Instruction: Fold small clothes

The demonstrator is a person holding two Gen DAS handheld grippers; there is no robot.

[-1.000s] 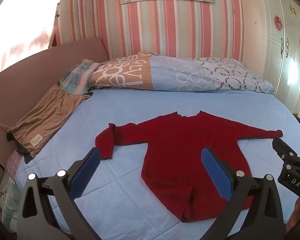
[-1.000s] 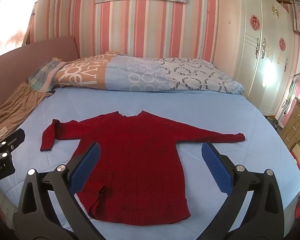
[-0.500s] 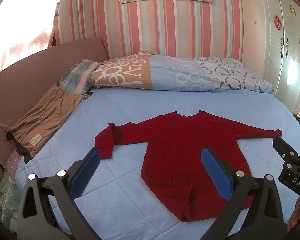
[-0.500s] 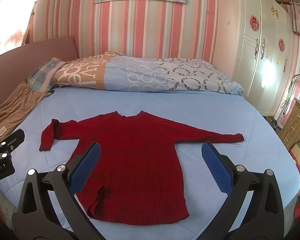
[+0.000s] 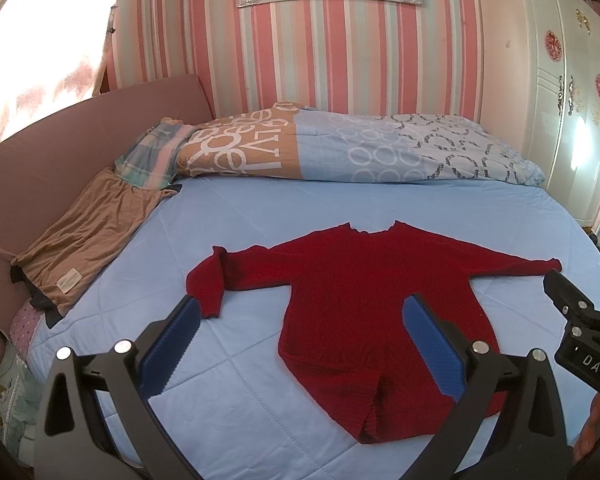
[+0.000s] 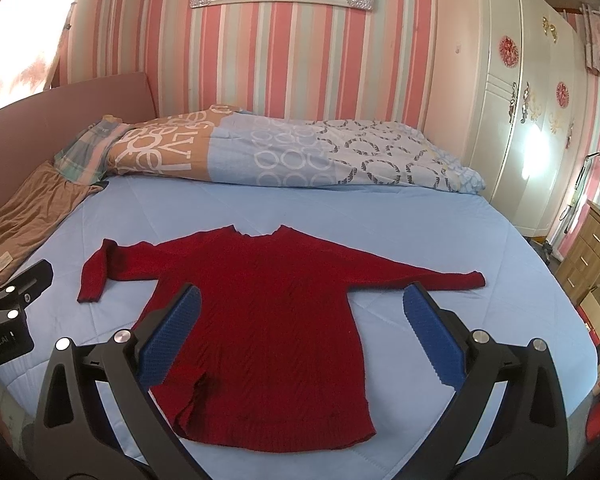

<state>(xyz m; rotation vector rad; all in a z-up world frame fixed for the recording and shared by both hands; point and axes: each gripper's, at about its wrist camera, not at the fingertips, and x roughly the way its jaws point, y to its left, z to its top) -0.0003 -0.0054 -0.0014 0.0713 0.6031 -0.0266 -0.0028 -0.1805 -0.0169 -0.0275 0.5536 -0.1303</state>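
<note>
A dark red knitted sweater (image 5: 360,304) (image 6: 268,312) lies flat on the light blue bed, neck toward the pillows and hem toward me. Its right sleeve stretches straight out. The left sleeve bends at the cuff (image 5: 206,284), and the lower left hem corner (image 6: 196,396) is turned up. My left gripper (image 5: 298,344) hovers open above the sweater's left side, nothing between its blue pads. My right gripper (image 6: 298,340) hovers open over the body of the sweater, also holding nothing. Each gripper's black body shows at the edge of the other's view.
A folded patterned duvet (image 6: 284,152) runs along the head of the bed. A brown garment (image 5: 88,236) lies at the left edge by the pink headboard (image 5: 60,152). White wardrobes (image 6: 516,112) and a wooden drawer unit (image 6: 592,248) stand to the right.
Both views have drifted very slightly. The sweater lies as before and both grippers stay open.
</note>
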